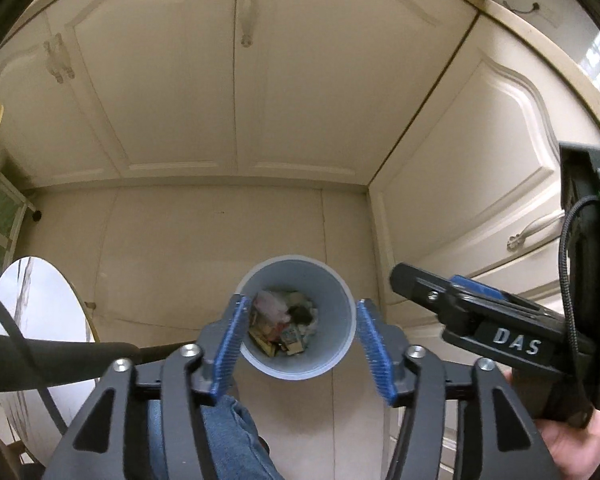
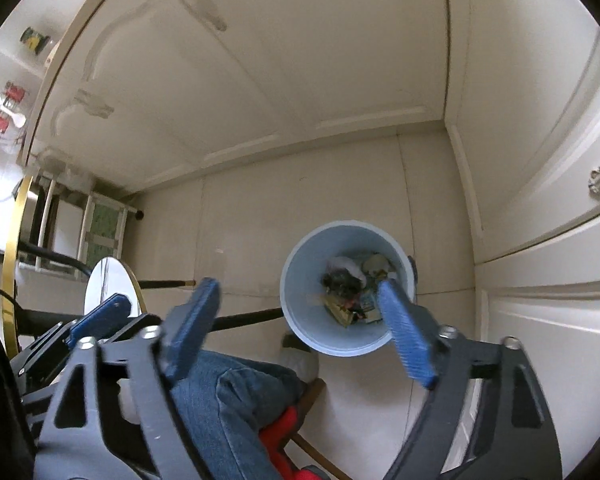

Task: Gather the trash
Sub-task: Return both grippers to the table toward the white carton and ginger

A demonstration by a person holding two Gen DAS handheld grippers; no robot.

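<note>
A pale blue round trash bin (image 1: 342, 300) stands on the cream floor and holds several crumpled wrappers and papers (image 1: 284, 324). My left gripper (image 1: 300, 320) hovers above the bin, open and empty, its blue pads on either side of the opening. The right gripper (image 1: 452, 296) shows at the right of the left wrist view, held by a hand. In the right wrist view the same bin (image 2: 300, 292) lies below my right gripper (image 2: 296, 304), which is open and empty. The trash (image 2: 352, 292) sits at the bin's bottom.
Cream cabinet doors (image 1: 236, 80) rise behind the bin and along the right (image 1: 480, 152). A round white table with a gold rim (image 1: 32, 320) stands at the left. The person's jeans-clad leg (image 2: 236, 400) is below the grippers. A white rack (image 2: 100, 220) stands at the far left.
</note>
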